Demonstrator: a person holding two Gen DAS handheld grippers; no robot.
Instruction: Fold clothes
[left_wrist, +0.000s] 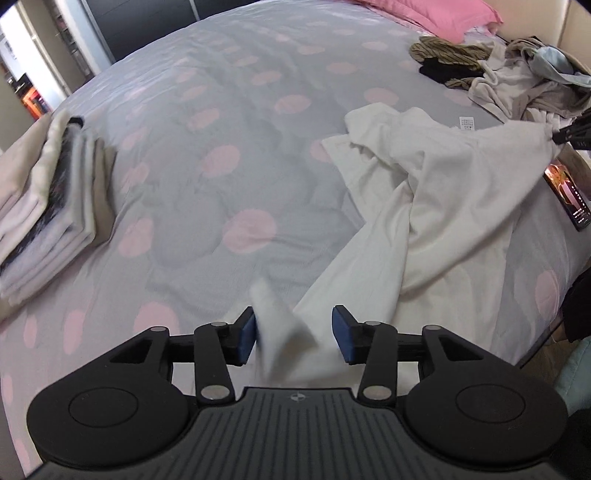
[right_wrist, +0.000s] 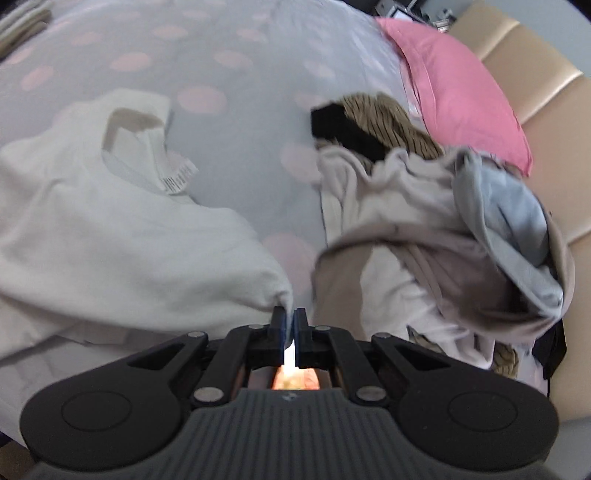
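Still rumpled, cream-white garment (left_wrist: 443, 184) half-spread

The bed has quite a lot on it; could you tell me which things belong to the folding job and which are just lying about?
Part of the job:
- white garment, pinched by the right gripper; the left gripper is open around a corner of it
- pile of unfolded clothes
- folded stack

Just lying about:
- phone, screen lit
- pink pillow
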